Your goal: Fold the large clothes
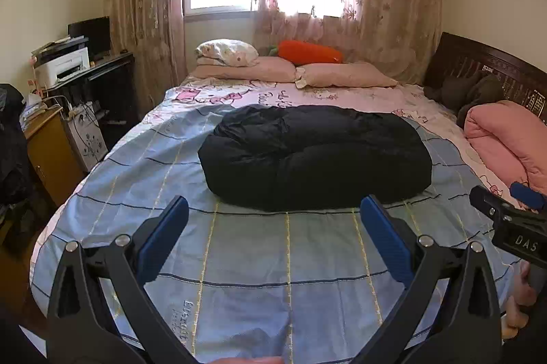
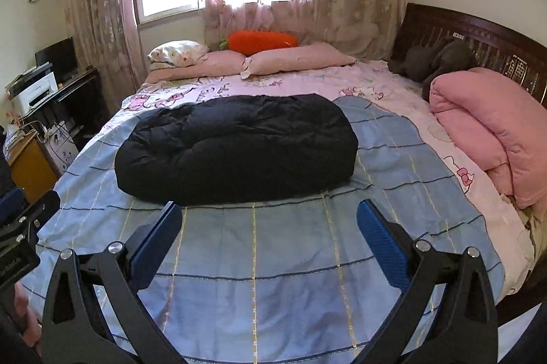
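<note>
A large black puffy garment point(image 1: 314, 155) lies folded into a thick bundle in the middle of the bed, on the blue checked sheet point(image 1: 273, 254). It also shows in the right wrist view point(image 2: 236, 152). My left gripper point(image 1: 273, 210) is open and empty, a short way in front of the bundle's near edge. My right gripper point(image 2: 270, 213) is open and empty too, in front of the bundle's near right part. The right gripper's body shows at the right edge of the left wrist view point(image 1: 512, 224).
Pink pillows point(image 1: 297, 73) and an orange carrot cushion point(image 1: 311, 51) lie at the far side of the bed. A folded pink quilt point(image 2: 492, 128) and dark clothes point(image 2: 434, 59) sit by the headboard on the right. A desk with a printer point(image 1: 63, 65) stands left.
</note>
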Demonstrator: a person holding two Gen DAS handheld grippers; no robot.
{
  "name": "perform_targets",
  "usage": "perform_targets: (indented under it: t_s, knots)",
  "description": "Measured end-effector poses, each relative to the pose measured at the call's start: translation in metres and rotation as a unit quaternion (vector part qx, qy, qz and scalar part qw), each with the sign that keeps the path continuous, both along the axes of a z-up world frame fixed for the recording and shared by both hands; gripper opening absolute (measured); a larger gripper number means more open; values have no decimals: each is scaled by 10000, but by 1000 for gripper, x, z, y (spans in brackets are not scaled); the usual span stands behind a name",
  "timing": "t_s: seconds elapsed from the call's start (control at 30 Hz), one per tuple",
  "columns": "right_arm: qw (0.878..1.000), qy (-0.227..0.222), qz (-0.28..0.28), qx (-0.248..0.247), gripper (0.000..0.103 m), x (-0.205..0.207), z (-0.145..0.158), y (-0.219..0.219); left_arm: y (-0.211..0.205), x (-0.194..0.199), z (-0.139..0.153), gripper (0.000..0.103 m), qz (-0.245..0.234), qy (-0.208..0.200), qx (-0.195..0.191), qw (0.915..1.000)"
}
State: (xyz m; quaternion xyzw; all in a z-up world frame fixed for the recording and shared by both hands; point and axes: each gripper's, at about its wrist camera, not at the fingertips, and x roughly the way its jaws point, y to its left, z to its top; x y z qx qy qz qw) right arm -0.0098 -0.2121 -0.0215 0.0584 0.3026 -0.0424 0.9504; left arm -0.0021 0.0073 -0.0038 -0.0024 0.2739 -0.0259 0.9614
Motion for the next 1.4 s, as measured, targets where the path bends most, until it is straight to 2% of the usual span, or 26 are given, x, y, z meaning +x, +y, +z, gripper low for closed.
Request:
perform_targets:
  t_s: [0.17, 0.3, 0.5, 0.6, 0.8, 1.07, 1.4]
  knots:
    - [10000, 41, 21, 64, 102, 1, 0, -6, -3, 5, -1, 101, 7, -11, 92, 10000]
    - [10000, 51, 21, 47, 102, 1, 0, -5, -3, 7, -3, 101, -54, 53, -29, 10000]
    - [9998, 137, 91, 151, 102, 1, -2, -8, -3, 7, -5, 101, -37, 60, 40, 10000]
    - [9997, 160, 103, 121, 102, 2, -4, -7, -6, 6, -7, 101, 6, -6, 231, 9997]
    - [9996, 225, 71, 140, 102, 6, -7, -10, -3, 6, -10, 101, -44, 19, 142, 9999]
    - [9993, 299, 23, 210, 102, 9, -11, -14, -1, 7, -9, 101, -4, -48, 319, 9995]
    - [9989, 377, 27, 285, 102, 10, -16, -16, 3, 7, -7, 101, -13, -46, 210, 9998]
